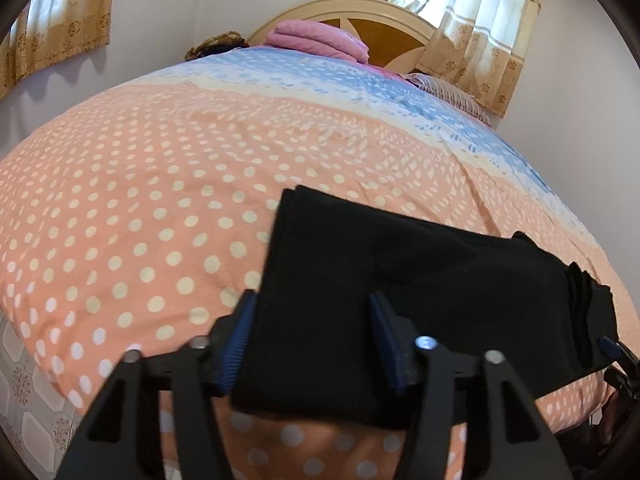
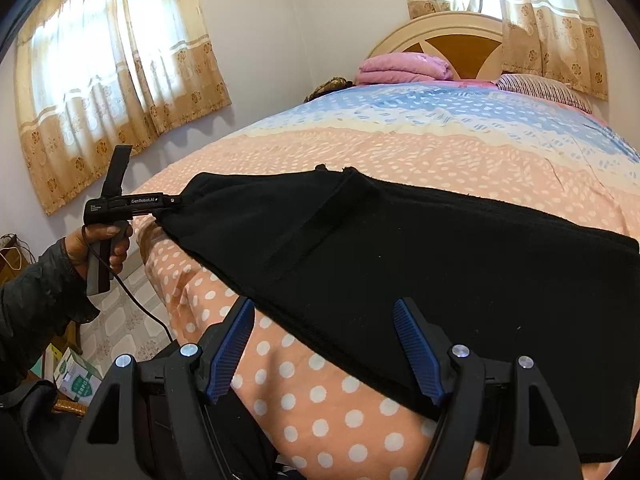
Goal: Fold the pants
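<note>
The black pants [image 1: 400, 276] lie folded in layers on the polka-dot bed cover [image 1: 120, 220], near its front edge. My left gripper [image 1: 312, 344] is open, its blue pads on either side of the pants' near left end, with cloth between the jaws. In the right wrist view the pants [image 2: 440, 264] spread wide across the bed. My right gripper [image 2: 324, 352] is open, its right pad over the pants' near edge. The left gripper [image 2: 172, 206] shows there at the pants' far left corner, held by a hand.
A folded pink blanket [image 2: 404, 67] and a striped pillow [image 2: 544, 90] lie by the wooden headboard [image 2: 452, 36]. Curtained windows [image 2: 116, 68] are on the walls. Tiled floor and boxes [image 2: 76, 376] lie left of the bed.
</note>
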A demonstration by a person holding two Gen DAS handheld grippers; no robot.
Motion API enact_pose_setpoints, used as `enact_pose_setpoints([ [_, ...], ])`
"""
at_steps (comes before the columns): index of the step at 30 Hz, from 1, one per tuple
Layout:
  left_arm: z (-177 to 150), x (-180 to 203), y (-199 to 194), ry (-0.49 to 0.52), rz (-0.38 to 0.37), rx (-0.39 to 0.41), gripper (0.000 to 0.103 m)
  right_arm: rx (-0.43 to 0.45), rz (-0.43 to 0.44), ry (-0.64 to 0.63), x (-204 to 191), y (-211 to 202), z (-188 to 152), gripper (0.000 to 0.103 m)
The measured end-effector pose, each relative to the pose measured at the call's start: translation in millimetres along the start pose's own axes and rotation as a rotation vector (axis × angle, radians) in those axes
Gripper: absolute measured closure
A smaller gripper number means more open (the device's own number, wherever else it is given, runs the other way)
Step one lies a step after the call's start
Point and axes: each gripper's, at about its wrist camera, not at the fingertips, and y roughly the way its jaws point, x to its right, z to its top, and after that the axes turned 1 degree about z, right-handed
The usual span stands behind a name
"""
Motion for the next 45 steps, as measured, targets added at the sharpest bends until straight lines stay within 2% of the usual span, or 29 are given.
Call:
enact_pose_setpoints([
  [1,-0.7,-1.8,-3.1,-0.007,-0.013,0.005,0.061,0.001,0.002,0.002,0.4,-1.1,-0.4,0.029],
  [5,-2.8,0.7,-13.1,-0.010,-0.038,0.031,0.074,0.001,0.002,0.012,2.9,-2.0,-1.7,0.029],
  [10,1.5,6.4,-28.5,-0.023,-0.055,0.081,0.077,0.011,0.000,0.020,3.2,-6.9,-0.7,0.029],
  [19,18.3,23.4,-64.0,-0.066,-0.209,0.159,0.079,0.041,-0.016,0.053,12.9,-21.9,1.6,0.029],
  [22,24.7,37.8,-77.7,-0.051,-0.251,0.193,0.079,0.048,-0.021,0.064,16.5,-30.1,3.4,0.029],
  [32,47.7,109.5,-109.6,0.058,-0.392,0.268,0.080,0.112,-0.063,0.112,43.7,-79.2,7.9,0.029],
  [39,52.9,173.2,-119.2,0.162,-0.491,0.259,0.080,0.143,-0.119,0.198,78.4,-112.9,-4.7,0.029],
  [45,49.9,239.4,-116.2,0.260,-0.562,0.209,0.080,0.166,-0.169,0.274,106.7,-130.9,-14.6,0.028],
])
